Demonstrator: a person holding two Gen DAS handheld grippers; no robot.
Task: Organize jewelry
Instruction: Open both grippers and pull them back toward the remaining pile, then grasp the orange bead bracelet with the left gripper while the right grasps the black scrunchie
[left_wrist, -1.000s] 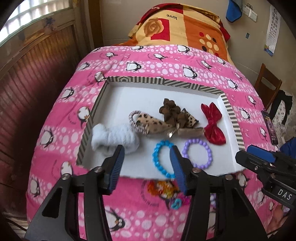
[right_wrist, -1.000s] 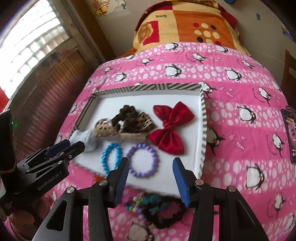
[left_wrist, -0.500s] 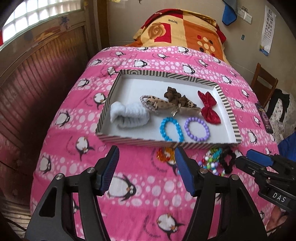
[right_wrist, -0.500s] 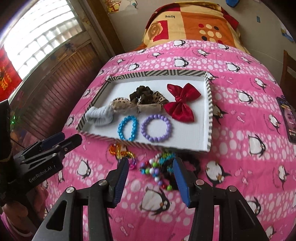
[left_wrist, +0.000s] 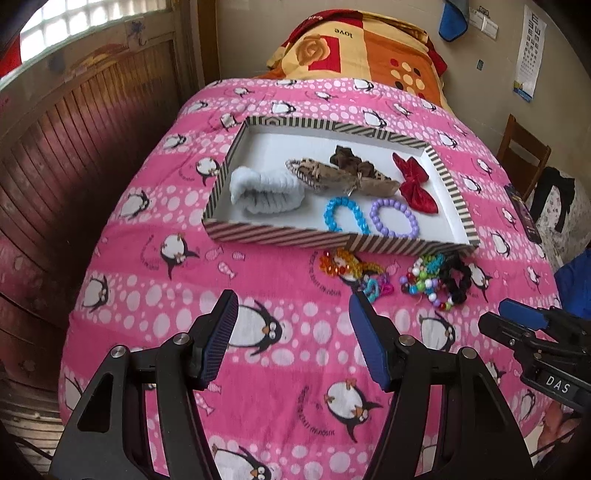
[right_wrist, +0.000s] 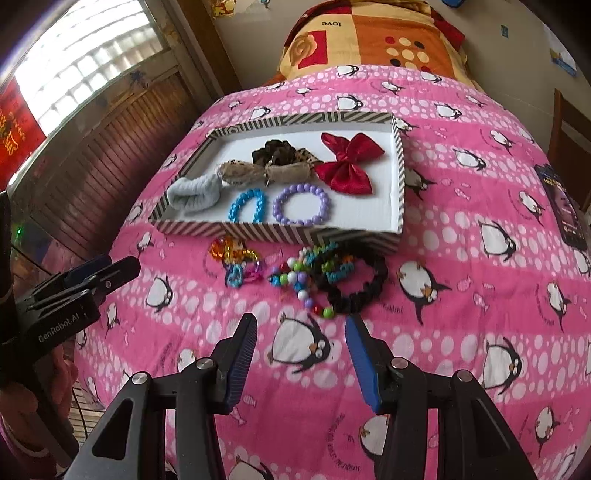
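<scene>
While both grippers hang over the pink quilt (left_wrist: 155, 302) with nothing between their jaws, they stand farther back from the tray (left_wrist: 454, 192) than a second ago, when their fingertips reached over its near edge. The left gripper (left_wrist: 290, 317) is moderately wide and has spread a little over the last second, its jaws now steady; the right gripper (right_wrist: 301, 339) is a bit narrower and unchanged. Neither pad touches anything.

Pulling back has brought the loose jewelry into plain view. Just ahead of the left gripper, against the tray's near wall, lies an orange and yellow bead cluster (left_wrist: 341, 264) with small blue and pink rings beside it. Ahead of the right gripper lies a mixed bead string (right_wrist: 303, 284) tangled with a black scrunchie (right_wrist: 354, 284) and a teal piece.

Inside the tray sit a grey band (left_wrist: 262, 190), a leopard bow (left_wrist: 325, 173), a brown scrunchie (left_wrist: 349, 158), a red bow (left_wrist: 415, 182), a blue bracelet (left_wrist: 345, 214) and a purple bracelet (left_wrist: 393, 218).

By my reading, the tray is partly filled and the two heaps on the quilt remain to be sorted. Both grippers look lined up for the next pick, one heap each. The tangle on the right may come up as a clump.
</scene>
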